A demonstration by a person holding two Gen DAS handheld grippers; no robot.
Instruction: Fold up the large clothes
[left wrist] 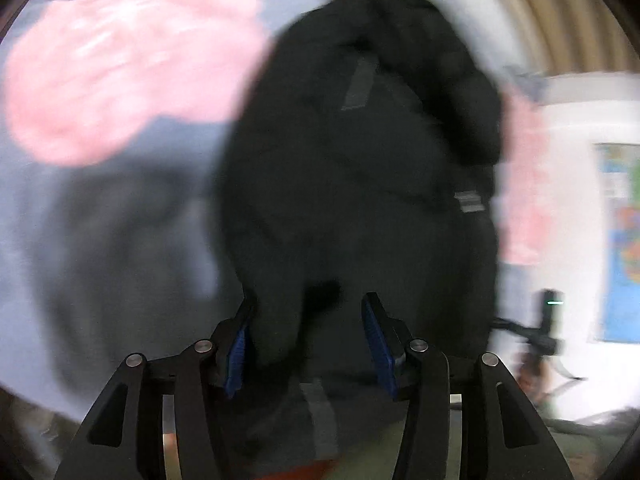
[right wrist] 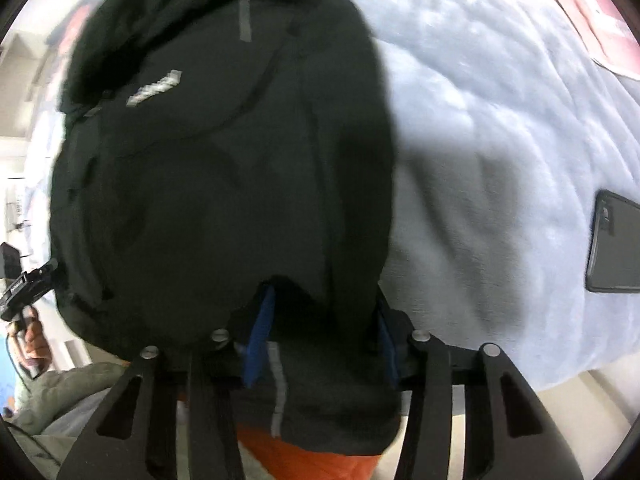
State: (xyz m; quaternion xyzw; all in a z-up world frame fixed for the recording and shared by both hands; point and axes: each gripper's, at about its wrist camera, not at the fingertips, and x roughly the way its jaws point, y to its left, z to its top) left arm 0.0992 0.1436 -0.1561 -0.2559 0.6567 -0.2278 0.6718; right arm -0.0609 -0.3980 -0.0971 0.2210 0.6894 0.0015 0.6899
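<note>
Two grippers hold one black jacket (right wrist: 208, 184) above the pale blue bedding (right wrist: 500, 128): the left gripper (left wrist: 308, 340) and right gripper (right wrist: 324, 332) each have jaws clamped on bunched fabric at its near edge.

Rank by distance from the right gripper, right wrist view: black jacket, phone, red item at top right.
1. black jacket: bunched between the right gripper fingers, spreading ahead and left.
2. phone: lying on the pale blue blanket, off to the right edge.
3. red item: far top right corner, blurred.
</note>
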